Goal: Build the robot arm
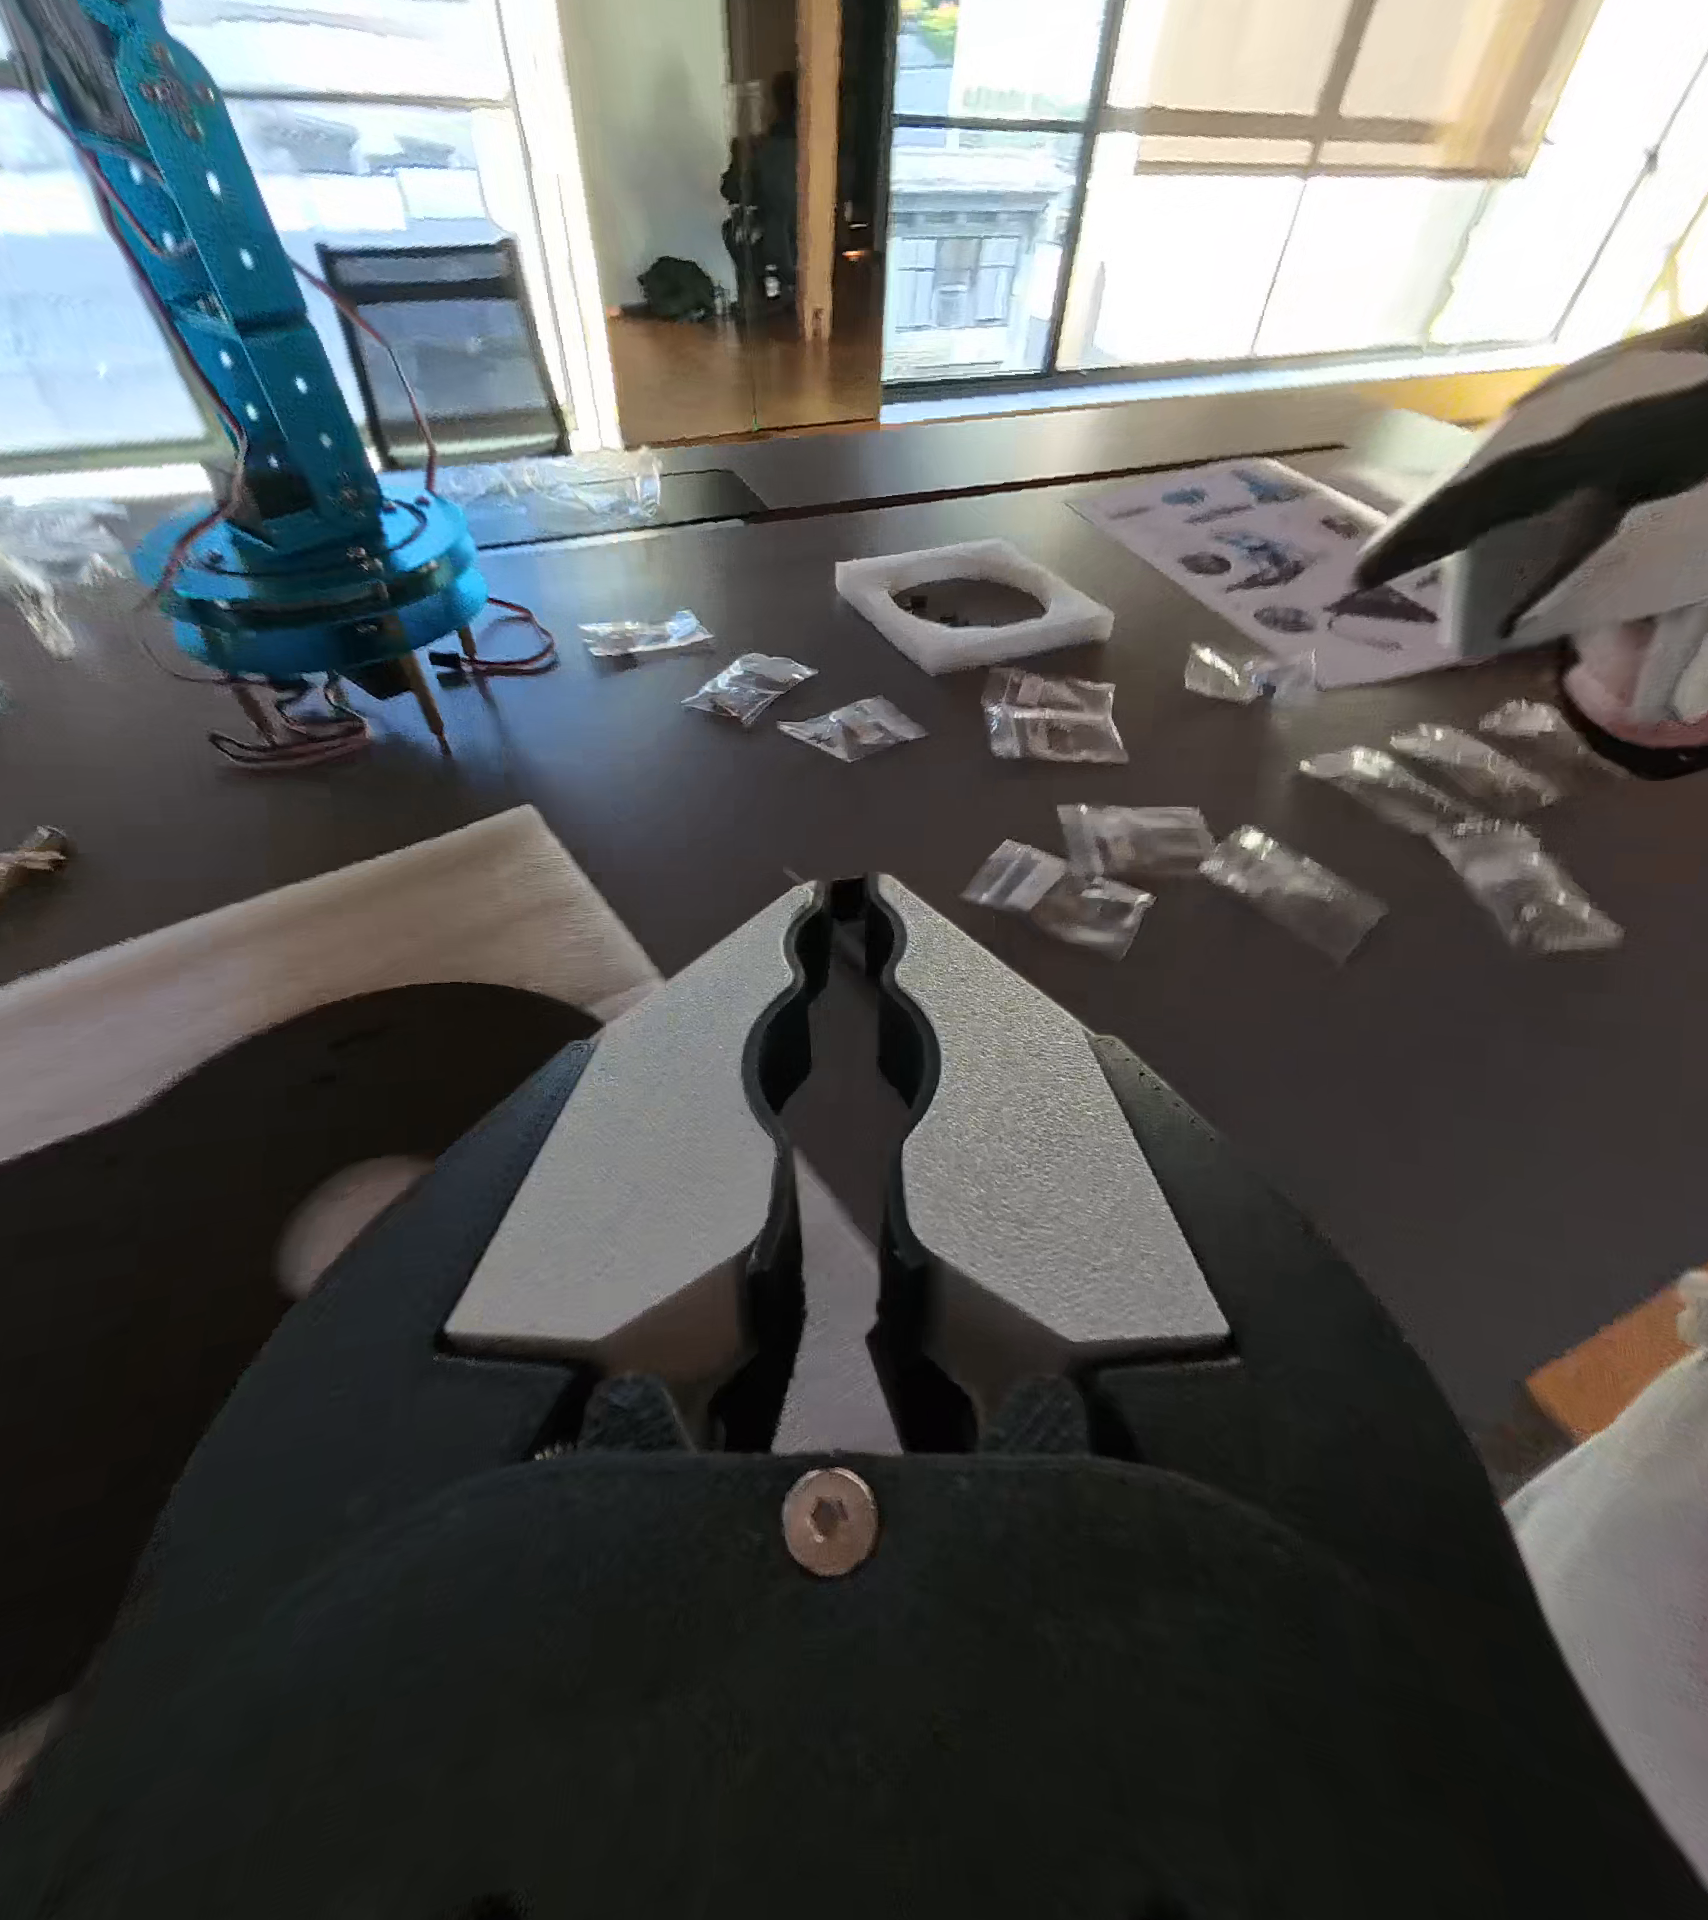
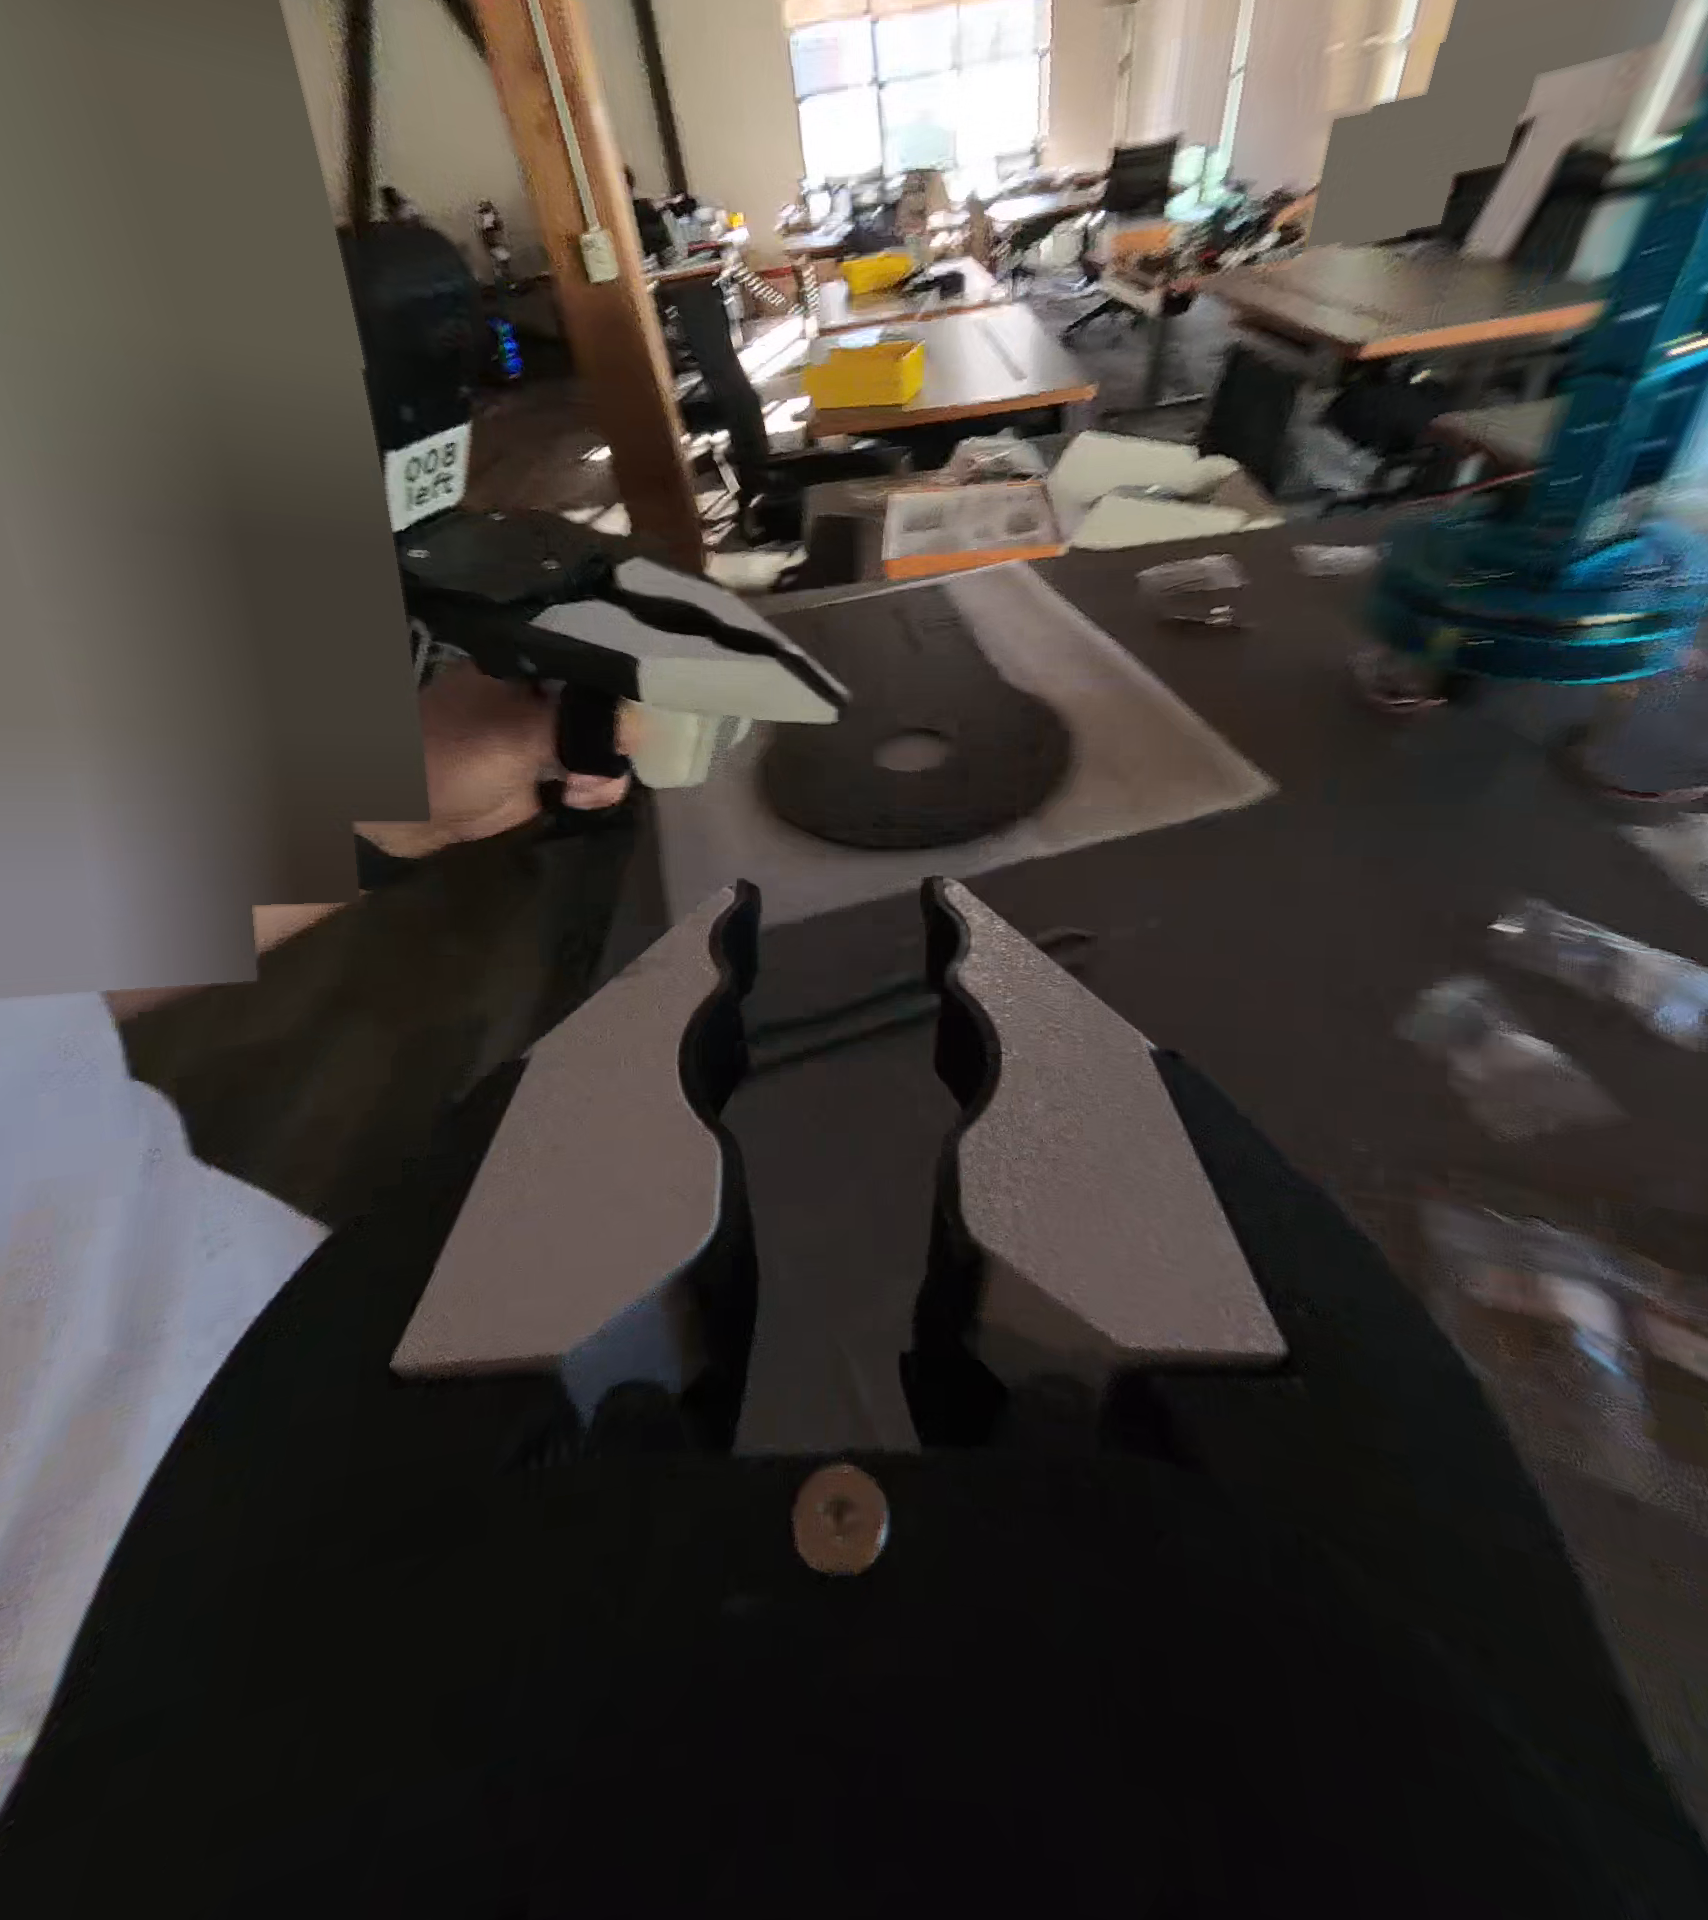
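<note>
My left gripper (image 1: 845, 896) is shut with nothing visible between its fingers. It hovers over the dark table (image 1: 1245, 1143), just right of a white foam sheet (image 1: 258, 935) that holds a black disc (image 1: 102, 1195). Several small clear bags of parts (image 1: 1089, 883) lie ahead and to its right. My right gripper (image 2: 839, 894) is open and empty above the table. It also shows in the left wrist view (image 1: 1390, 566), held in a hand over a printed sheet (image 1: 1234, 540). The left gripper shows in the right wrist view (image 2: 819, 691) above the black disc (image 2: 912, 774).
A blue robot arm (image 1: 310, 561) with red and black wires stands at the back left. A white foam frame (image 1: 975, 608) lies mid-table. A small brass piece (image 1: 3, 873) lies at the left. More clear bags lie scattered. A person's white sleeve (image 1: 1660, 1610) is near right. My right tips are about 45 cm from the small brass piece (image 1: 3, 873), my left tips only 30 cm. Look for it in the right wrist view (image 2: 1206, 612) too.
</note>
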